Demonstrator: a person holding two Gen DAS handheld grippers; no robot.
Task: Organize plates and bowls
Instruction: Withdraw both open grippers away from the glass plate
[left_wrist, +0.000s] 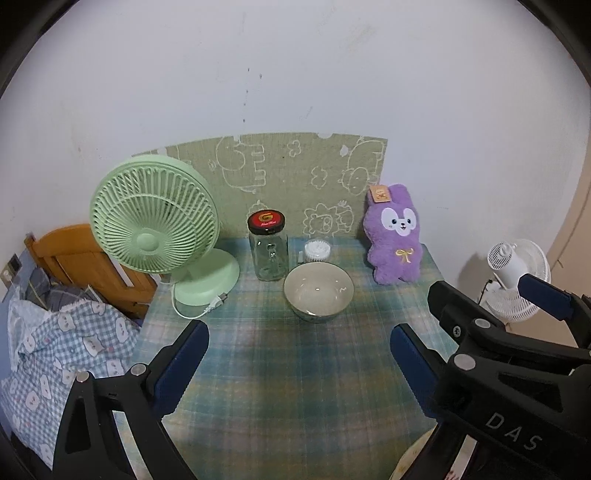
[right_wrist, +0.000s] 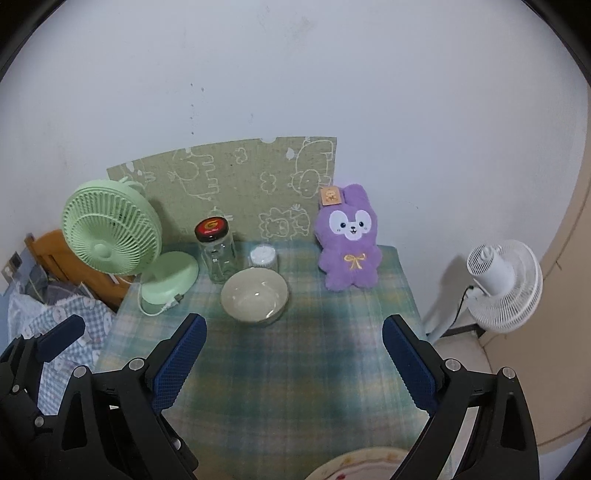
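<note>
At frame bottom — plate (right_wrist: 364, 463) cut off, mostly hidden.

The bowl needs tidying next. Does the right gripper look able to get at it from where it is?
Probably yes. The right gripper is open and empty, and only bare tablecloth lies between it and the bowl; the jar stands behind the bowl.

A pale cream bowl (left_wrist: 318, 292) is sitting mid-frame on a teal-and-yellow plaid cloth (left_wrist: 280, 369); a mint-green fan (left_wrist: 153, 218) is standing left, a purple plush (left_wrist: 393, 236) right, a red-and-black lid (left_wrist: 266, 220) topping a clear jar (left_wrist: 269, 258).
</note>
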